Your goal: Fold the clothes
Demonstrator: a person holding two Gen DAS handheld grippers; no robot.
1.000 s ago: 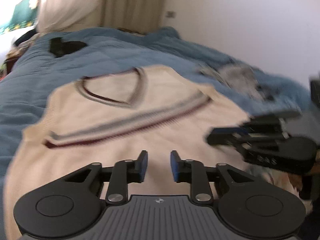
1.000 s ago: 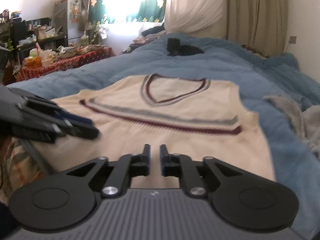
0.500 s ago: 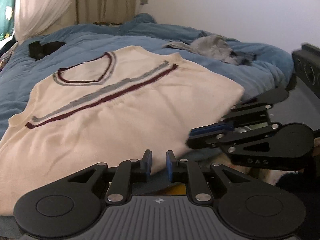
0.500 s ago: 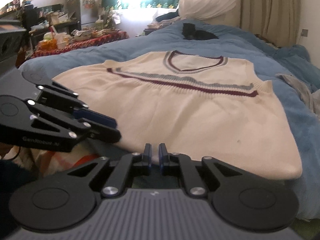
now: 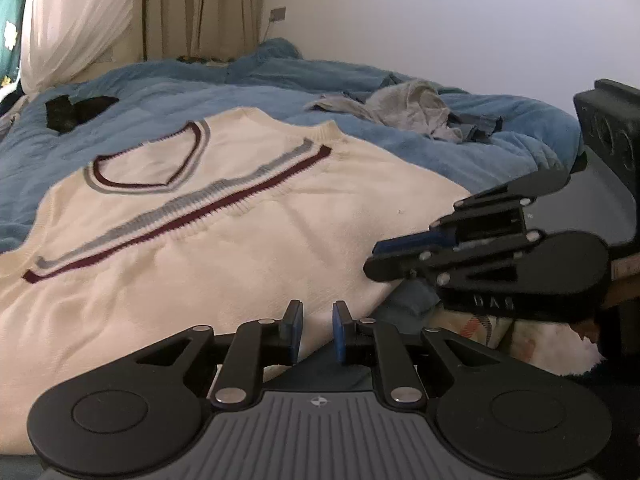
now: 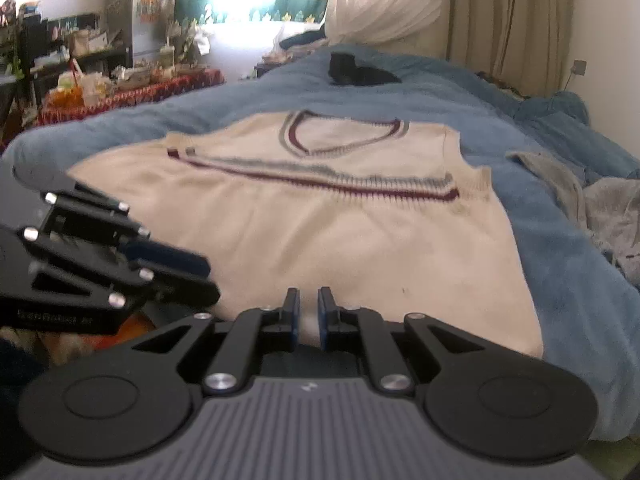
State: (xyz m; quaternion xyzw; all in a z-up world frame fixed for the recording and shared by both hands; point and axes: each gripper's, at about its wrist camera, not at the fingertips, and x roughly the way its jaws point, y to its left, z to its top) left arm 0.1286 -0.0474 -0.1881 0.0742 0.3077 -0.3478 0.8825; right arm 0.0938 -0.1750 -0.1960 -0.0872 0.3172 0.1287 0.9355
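Observation:
A cream knit vest [image 5: 240, 240] with a maroon and grey V-neck and chest stripe lies flat on the blue blanket [image 5: 200, 92]; the right wrist view shows the vest [image 6: 340, 240] from the other corner. My left gripper [image 5: 317, 308] hovers at the vest's near hem, its jaws a little apart with nothing between them. My right gripper [image 6: 309, 296] sits at the same hem further right, jaws almost together and empty. Each one shows in the other's view: the right gripper [image 5: 374, 260] at the right, the left gripper [image 6: 208, 280] at the left.
A crumpled grey garment [image 5: 412, 108] lies on the blanket right of the vest, and a small black item [image 5: 76, 110] lies beyond the neckline. A cluttered table [image 6: 120, 88] stands off the bed's left side. Curtains [image 6: 500, 20] and a wall are behind.
Both grippers have drawn back from over the vest's body to its near hem, so the vest now lies further ahead. The vest itself has not shifted.

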